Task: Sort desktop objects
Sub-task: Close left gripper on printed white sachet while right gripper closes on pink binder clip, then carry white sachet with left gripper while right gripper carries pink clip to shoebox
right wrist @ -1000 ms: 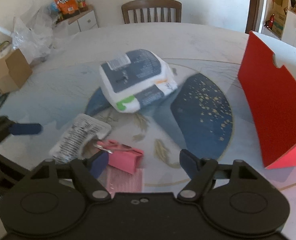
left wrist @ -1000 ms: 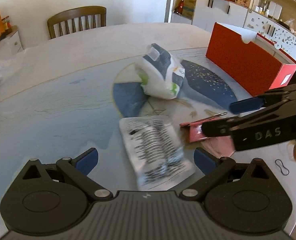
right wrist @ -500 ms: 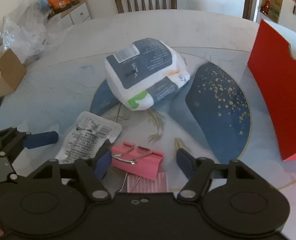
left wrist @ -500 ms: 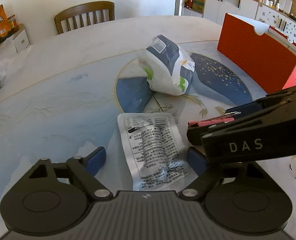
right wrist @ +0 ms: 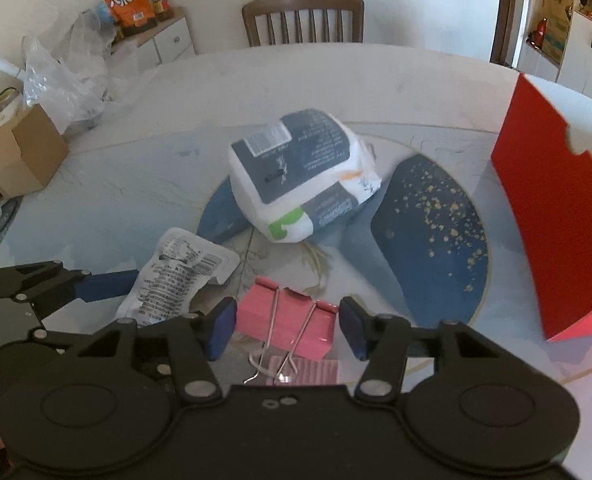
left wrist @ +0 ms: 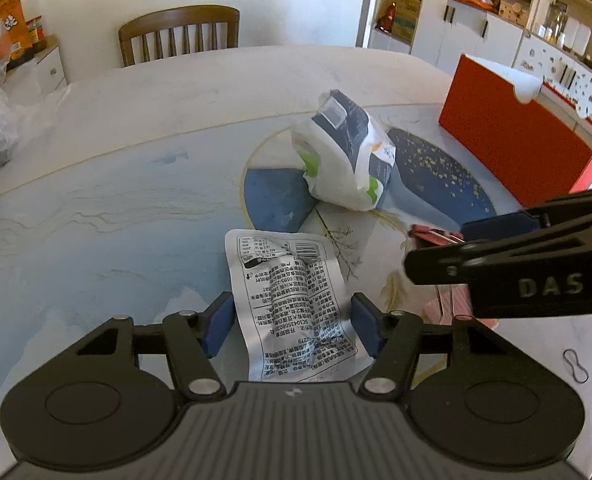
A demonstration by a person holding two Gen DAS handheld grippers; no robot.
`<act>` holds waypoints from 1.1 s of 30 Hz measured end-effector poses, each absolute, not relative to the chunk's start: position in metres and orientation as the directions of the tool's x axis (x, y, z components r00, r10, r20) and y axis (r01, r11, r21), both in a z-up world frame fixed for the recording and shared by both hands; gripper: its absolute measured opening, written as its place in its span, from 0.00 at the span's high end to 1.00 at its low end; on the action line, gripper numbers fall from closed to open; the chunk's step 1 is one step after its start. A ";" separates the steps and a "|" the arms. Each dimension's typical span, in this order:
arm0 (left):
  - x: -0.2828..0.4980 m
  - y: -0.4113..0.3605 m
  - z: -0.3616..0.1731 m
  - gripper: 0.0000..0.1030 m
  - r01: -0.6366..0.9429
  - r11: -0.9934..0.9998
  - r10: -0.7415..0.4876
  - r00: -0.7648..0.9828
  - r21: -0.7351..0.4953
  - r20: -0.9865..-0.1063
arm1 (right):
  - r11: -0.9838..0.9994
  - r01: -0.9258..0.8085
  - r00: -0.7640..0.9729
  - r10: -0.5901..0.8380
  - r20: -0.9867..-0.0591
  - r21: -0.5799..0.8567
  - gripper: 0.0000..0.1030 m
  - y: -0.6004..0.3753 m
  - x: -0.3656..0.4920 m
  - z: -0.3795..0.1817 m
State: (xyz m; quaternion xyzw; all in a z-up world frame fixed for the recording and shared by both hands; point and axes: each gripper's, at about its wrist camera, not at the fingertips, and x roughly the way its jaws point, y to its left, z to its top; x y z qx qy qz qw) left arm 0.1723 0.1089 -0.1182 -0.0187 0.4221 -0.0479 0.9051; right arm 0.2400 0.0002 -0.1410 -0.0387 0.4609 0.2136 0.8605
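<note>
A silver printed packet [left wrist: 292,300] lies flat on the table between the blue pads of my left gripper [left wrist: 292,330]. The jaws are closing, with slim gaps still showing at the packet's edges. In the right wrist view the packet [right wrist: 176,280] shows beside a left finger [right wrist: 104,284]. My right gripper [right wrist: 286,326] straddles a pink binder clip [right wrist: 284,320], jaws closing, pads just clear of its sides. The clip sits on a pink striped pad [right wrist: 311,372]. From the left wrist view the right gripper [left wrist: 435,242] reaches in from the right over the clip [left wrist: 431,235].
A white and navy soft pack [left wrist: 343,156] lies mid-table beyond both grippers. A red box [left wrist: 515,148] stands at the right. A rubber band [left wrist: 575,365] lies near the right edge. A chair [left wrist: 180,34] is at the far side, a cardboard box [right wrist: 20,156] off to the left.
Both pairs of jaws have narrowed. The left gripper has come down around the silver packet, and the right gripper has closed in around the pink binder clip.
</note>
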 end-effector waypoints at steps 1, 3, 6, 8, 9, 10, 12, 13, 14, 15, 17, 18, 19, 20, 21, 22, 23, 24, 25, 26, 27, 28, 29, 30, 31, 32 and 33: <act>0.172 0.110 -0.116 0.39 0.071 0.994 -0.109 0.641 -0.083 -0.760 | 0.906 -0.401 0.489 0.334 -0.806 0.132 0.46 -0.003 0.239 -0.138; 0.170 0.110 -0.112 0.39 0.070 0.993 -0.119 0.647 -0.096 -0.753 | 0.906 -0.401 0.500 0.339 -0.797 0.134 0.47 -0.008 0.238 -0.132; 0.167 0.111 -0.104 0.39 0.072 0.990 -0.136 0.656 -0.118 -0.743 | 0.906 -0.398 0.513 0.347 -0.785 0.140 0.51 -0.015 0.235 -0.124; 0.164 0.110 -0.098 0.39 0.074 0.989 -0.146 0.660 -0.130 -0.737 | 0.906 -0.397 0.518 0.352 -0.779 0.146 0.52 -0.020 0.232 -0.119; 0.163 0.110 -0.096 0.39 0.076 0.988 -0.153 0.661 -0.137 -0.735 | 0.906 -0.395 0.520 0.355 -0.777 0.149 0.52 -0.022 0.231 -0.117; 0.162 0.109 -0.093 0.39 0.079 0.986 -0.159 0.663 -0.144 -0.732 | 0.907 -0.393 0.522 0.357 -0.775 0.153 0.53 -0.025 0.230 -0.115; 0.159 0.107 -0.088 0.39 0.084 0.985 -0.169 0.665 -0.152 -0.727 | 0.907 -0.389 0.529 0.363 -0.767 0.160 0.53 -0.031 0.227 -0.111; 0.158 0.106 -0.086 0.39 0.088 0.984 -0.174 0.666 -0.155 -0.726 | 0.907 -0.388 0.534 0.365 -0.763 0.163 0.53 -0.034 0.225 -0.109; 0.157 0.104 -0.084 0.39 0.092 0.983 -0.179 0.666 -0.159 -0.724 | 0.908 -0.384 0.538 0.368 -0.759 0.168 0.53 -0.037 0.224 -0.107; 0.155 0.103 -0.082 0.39 0.097 0.982 -0.186 0.666 -0.163 -0.723 | 0.908 -0.381 0.541 0.371 -0.755 0.173 0.53 -0.041 0.223 -0.105; 0.153 0.100 -0.078 0.39 0.108 0.979 -0.199 0.663 -0.171 -0.722 | 0.909 -0.377 0.546 0.374 -0.749 0.179 0.53 -0.048 0.220 -0.101; 0.151 0.098 -0.076 0.39 0.113 0.978 -0.206 0.662 -0.175 -0.721 | 0.909 -0.375 0.550 0.374 -0.747 0.180 0.53 -0.052 0.218 -0.099; 0.150 0.096 -0.074 0.39 0.120 0.976 -0.214 0.661 -0.181 -0.720 | 0.910 -0.372 0.554 0.374 -0.744 0.180 0.53 -0.056 0.217 -0.097; 0.149 0.093 -0.072 0.39 0.129 0.975 -0.222 0.659 -0.183 -0.718 | 0.912 -0.368 0.558 0.374 -0.741 0.182 0.53 -0.060 0.215 -0.095; 0.148 0.091 -0.070 0.39 0.137 0.973 -0.229 0.658 -0.185 -0.717 | 0.913 -0.364 0.562 0.373 -0.738 0.184 0.53 -0.065 0.214 -0.093; 0.147 0.088 -0.067 0.39 0.145 0.972 -0.236 0.657 -0.187 -0.716 | 0.915 -0.359 0.565 0.371 -0.737 0.185 0.53 -0.069 0.213 -0.091; 0.146 0.085 -0.064 0.39 0.153 0.970 -0.242 0.655 -0.188 -0.715 | 0.917 -0.353 0.569 0.369 -0.735 0.187 0.53 -0.074 0.213 -0.089; 0.146 0.082 -0.062 0.39 0.162 0.968 -0.249 0.655 -0.190 -0.714 | 0.918 -0.348 0.572 0.368 -0.733 0.189 0.53 -0.079 0.212 -0.087; 0.146 0.078 -0.059 0.39 0.170 0.967 -0.256 0.653 -0.191 -0.713 | 0.920 -0.342 0.577 0.365 -0.731 0.190 0.53 -0.084 0.211 -0.085; 0.146 0.074 -0.056 0.39 0.179 0.965 -0.262 0.653 -0.191 -0.711 | 0.922 -0.335 0.582 0.362 -0.728 0.191 0.53 -0.089 0.210 -0.083; 0.147 0.069 -0.053 0.39 0.189 0.963 -0.268 0.652 -0.190 -0.710 | 0.924 -0.330 0.586 0.360 -0.726 0.192 0.53 -0.094 0.209 -0.080; 0.147 0.065 -0.050 0.39 0.197 0.962 -0.274 0.650 -0.191 -0.709 | 0.926 -0.325 0.590 0.358 -0.724 0.193 0.53 -0.099 0.208 -0.078; 0.148 0.060 -0.047 0.39 0.207 0.959 -0.283 0.649 -0.195 -0.706 | 0.928 -0.320 0.595 0.355 -0.721 0.194 0.53 -0.104 0.207 -0.075; 0.149 0.056 -0.044 0.39 0.214 0.957 -0.291 0.648 -0.198 -0.704 | 0.930 -0.314 0.600 0.350 -0.720 0.191 0.53 -0.110 0.206 -0.072; 0.150 0.051 -0.041 0.39 0.222 0.954 -0.297 0.647 -0.200 -0.702 | 0.932 -0.309 0.603 0.345 -0.719 0.187 0.53 -0.114 0.206 -0.070; 0.152 0.045 -0.037 0.39 0.233 0.952 -0.306 0.645 -0.201 -0.700 | 0.935 -0.304 0.608 0.339 -0.718 0.184 0.53 -0.120 0.205 -0.067; 0.154 0.038 -0.034 0.39 0.243 0.949 -0.312 0.645 -0.199 -0.697 | 0.937 -0.299 0.613 0.334 -0.716 0.181 0.53 -0.125 0.205 -0.064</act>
